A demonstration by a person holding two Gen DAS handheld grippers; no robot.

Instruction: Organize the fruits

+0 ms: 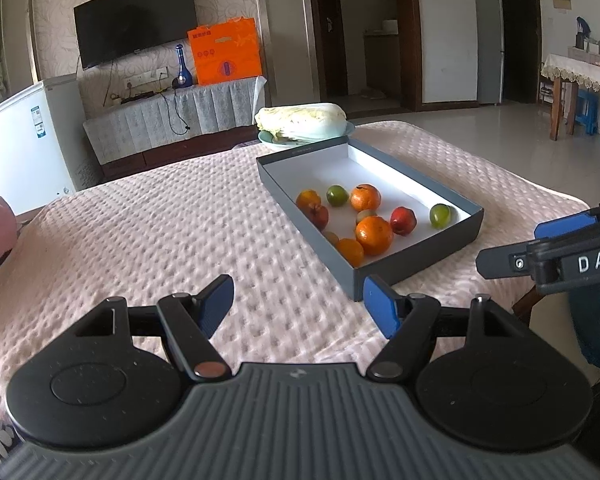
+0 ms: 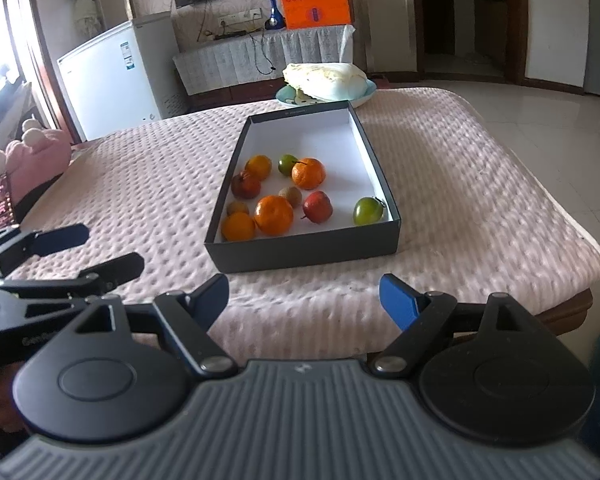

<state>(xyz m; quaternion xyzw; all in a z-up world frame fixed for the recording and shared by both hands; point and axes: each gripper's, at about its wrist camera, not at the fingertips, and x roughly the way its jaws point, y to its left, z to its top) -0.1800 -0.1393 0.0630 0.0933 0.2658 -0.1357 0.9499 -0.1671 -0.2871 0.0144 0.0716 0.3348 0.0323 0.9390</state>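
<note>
A dark grey box (image 1: 416, 262) with a white inside sits on the pink quilted table; it also shows in the right wrist view (image 2: 300, 254). Inside lie several fruits: oranges (image 1: 374, 235) (image 2: 274, 215), red fruits (image 1: 403, 220) (image 2: 318, 206), green fruits (image 1: 440, 215) (image 2: 368, 210) and small brownish ones (image 2: 291, 196). My left gripper (image 1: 299, 305) is open and empty, short of the box's near corner. My right gripper (image 2: 303, 300) is open and empty, just before the box's near wall. Each gripper appears in the other's view: the right one (image 1: 540, 246), the left one (image 2: 96, 250).
A plate (image 1: 350, 128) with a napa cabbage (image 1: 300, 120) stands behind the box. A pink plush (image 2: 36, 148) lies at the table's left. The table's right edge drops to a tiled floor (image 2: 540, 128). A white fridge (image 2: 112, 80) and TV cabinet stand beyond.
</note>
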